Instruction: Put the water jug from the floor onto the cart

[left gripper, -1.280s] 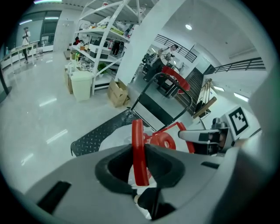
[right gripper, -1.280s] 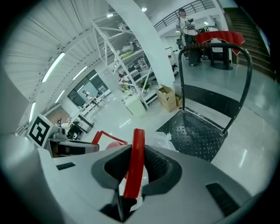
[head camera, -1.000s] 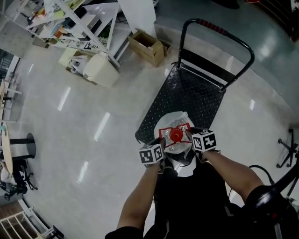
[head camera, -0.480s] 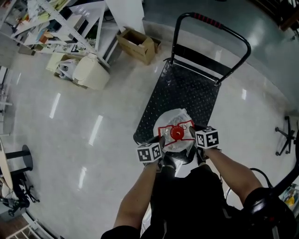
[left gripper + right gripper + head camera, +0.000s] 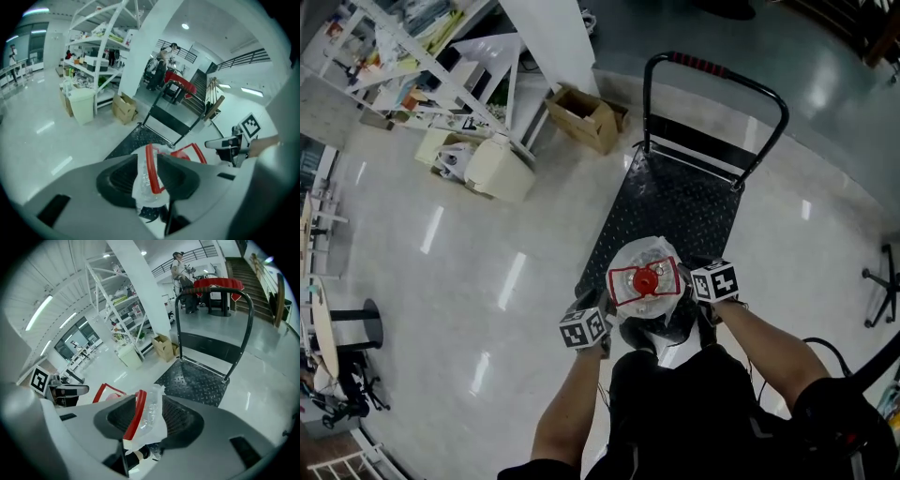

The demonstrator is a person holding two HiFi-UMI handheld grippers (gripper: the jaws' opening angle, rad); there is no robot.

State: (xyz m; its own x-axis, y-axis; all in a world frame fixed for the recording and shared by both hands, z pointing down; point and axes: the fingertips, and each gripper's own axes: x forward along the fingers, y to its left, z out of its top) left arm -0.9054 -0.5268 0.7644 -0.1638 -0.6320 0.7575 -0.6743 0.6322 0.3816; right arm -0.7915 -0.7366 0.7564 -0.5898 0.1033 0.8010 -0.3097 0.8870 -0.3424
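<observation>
The water jug [image 5: 645, 281], wrapped in clear film and closed with a red cap, now stands over the near end of the cart [image 5: 680, 202], off the floor [image 5: 469, 244]. We judge it set down on the diamond-plate deck, though its base is hidden. Since a moment ago the left gripper [image 5: 148, 166] has drawn away to the left of the jug, while the right gripper [image 5: 149, 412] remains just beside it. Both sets of fingers have just been opening. The left fingers [image 5: 118, 177] stand slightly apart, the right fingers [image 5: 185, 420] wider. Between each pair a red-edged handle strip [image 5: 151, 169] of the wrap lies slack, touching the pads but, as we read it, no longer clamped. We take this as the release: the placing is essentially done, and the grippers need only clear the strips.
</observation>
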